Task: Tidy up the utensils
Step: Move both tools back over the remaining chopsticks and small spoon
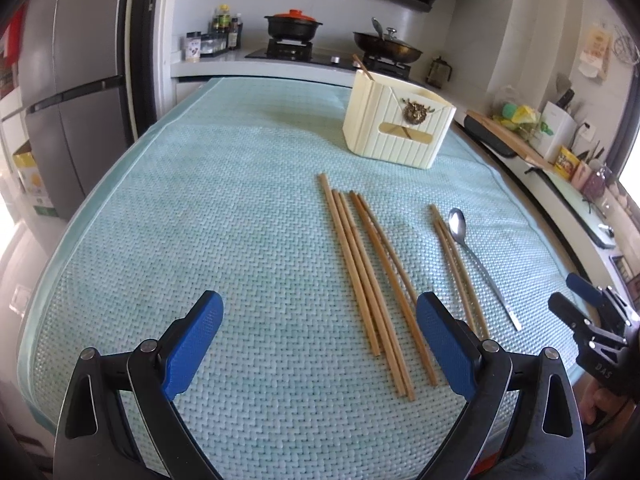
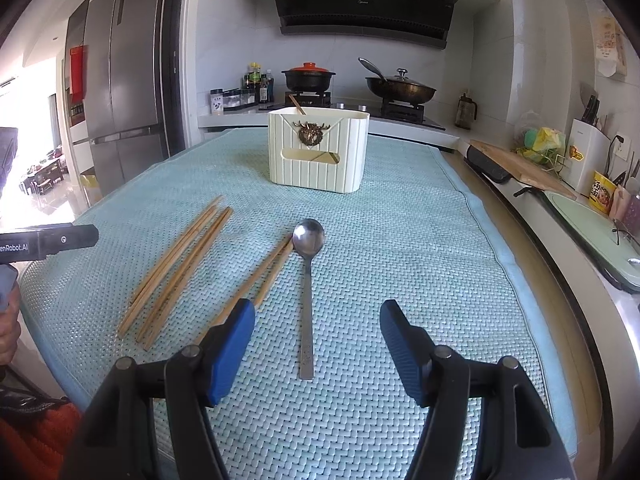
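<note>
Both grippers hover released, holding nothing. The left gripper (image 1: 320,344) hangs above the near ends of the wooden chopsticks (image 1: 362,276). The right gripper (image 2: 318,344) straddles the metal spoon (image 2: 307,280) on the teal mat (image 2: 420,260). The cream utensil holder (image 2: 318,150) stands at the far end.
</note>
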